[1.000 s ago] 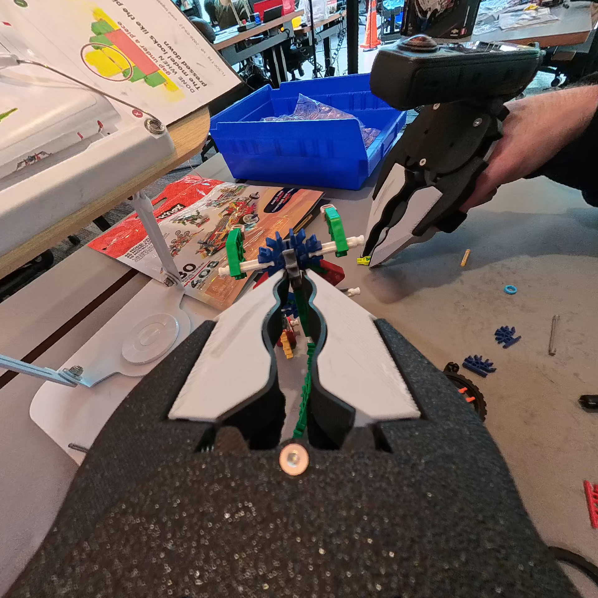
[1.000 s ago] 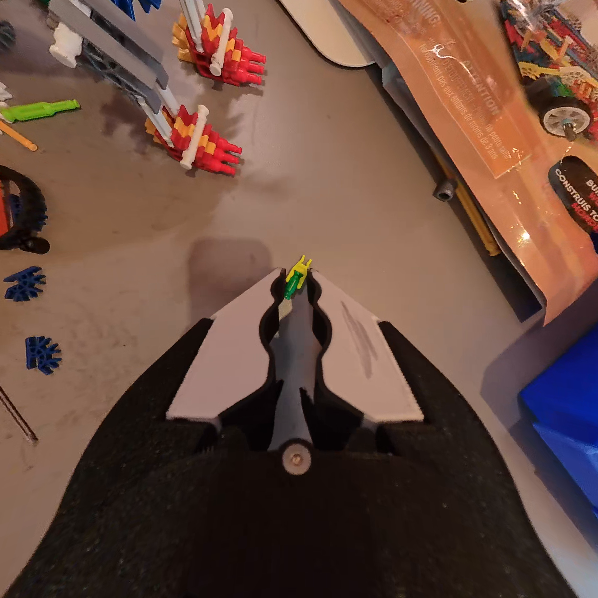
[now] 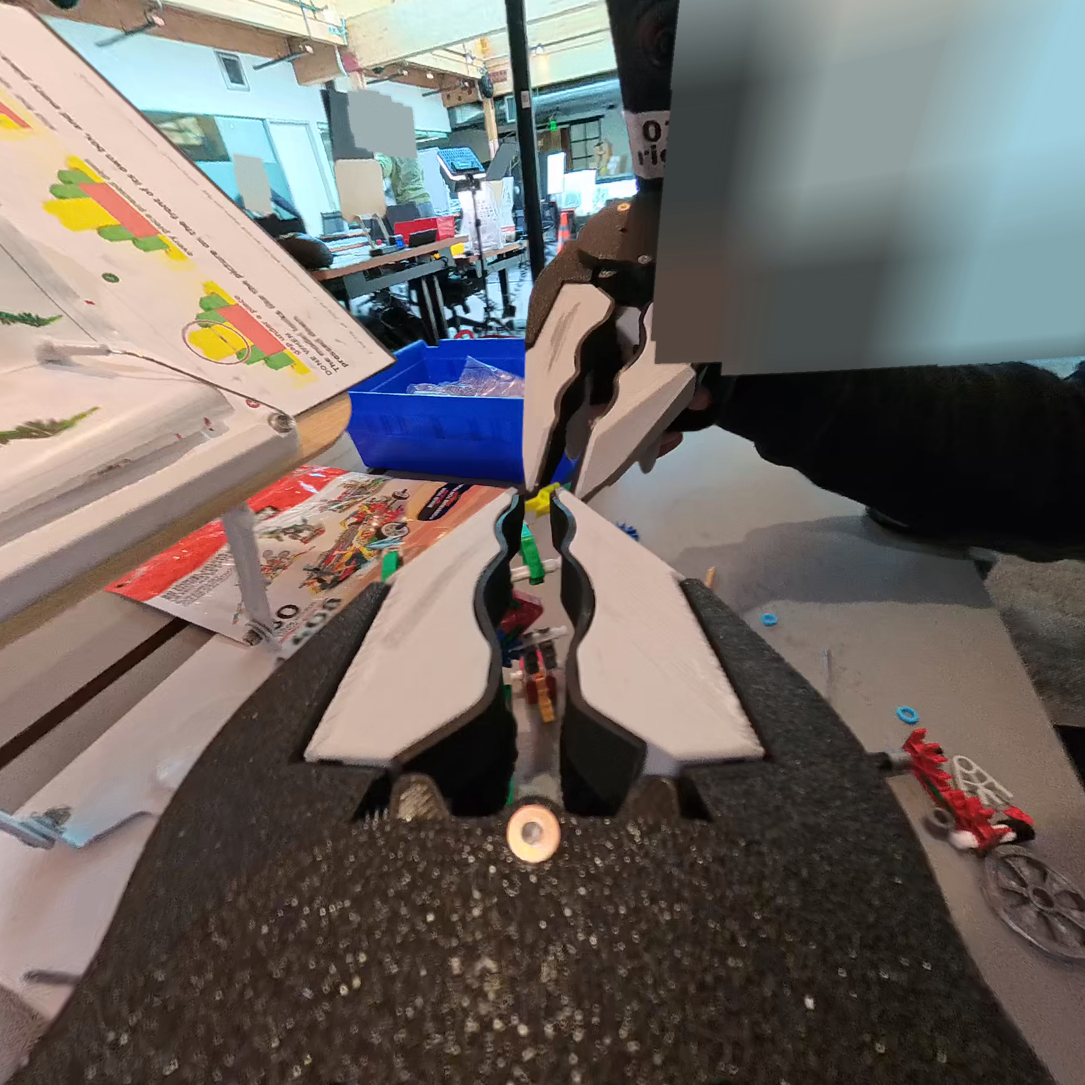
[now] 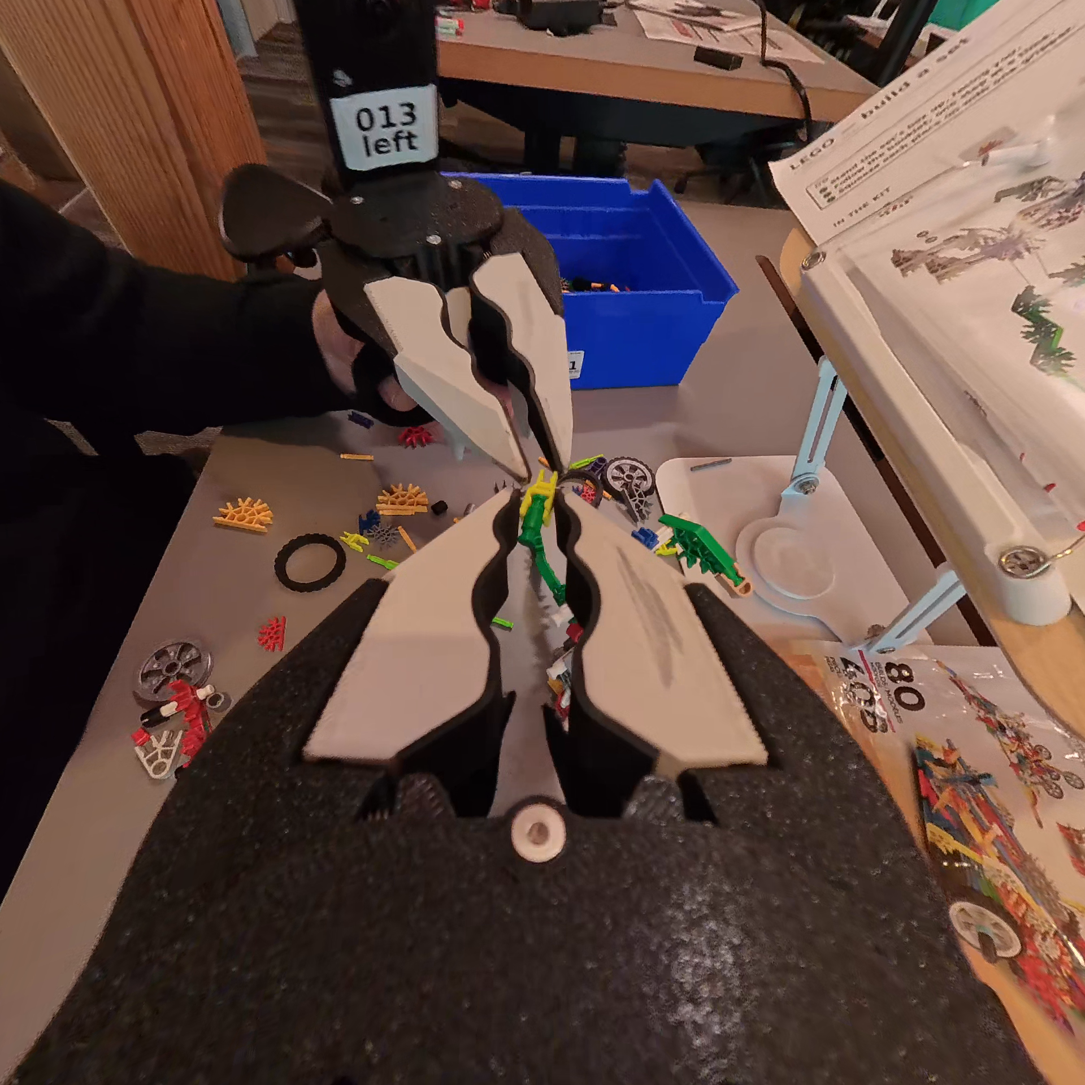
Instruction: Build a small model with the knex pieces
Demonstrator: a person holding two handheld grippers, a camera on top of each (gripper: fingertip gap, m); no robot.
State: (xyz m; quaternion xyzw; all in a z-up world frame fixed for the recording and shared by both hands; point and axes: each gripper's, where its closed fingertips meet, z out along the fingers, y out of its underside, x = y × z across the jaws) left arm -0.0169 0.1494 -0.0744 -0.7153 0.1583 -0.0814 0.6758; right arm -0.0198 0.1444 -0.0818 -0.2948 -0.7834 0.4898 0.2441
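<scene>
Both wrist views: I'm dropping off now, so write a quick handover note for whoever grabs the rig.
Left tool: shut on the multicolour model, which hangs below its tips.
Right tool: shut on the yellow connector, tip to tip with the left.
The connector meets the model's green rod; whether it is seated cannot be told.
Loose parts lie on the table, with the blue bin behind.

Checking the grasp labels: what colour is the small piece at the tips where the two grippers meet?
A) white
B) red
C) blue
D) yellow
D: a yellow connector sits at the tips of the right gripper, fitted on a green rod, with the left gripper meeting it.
</scene>
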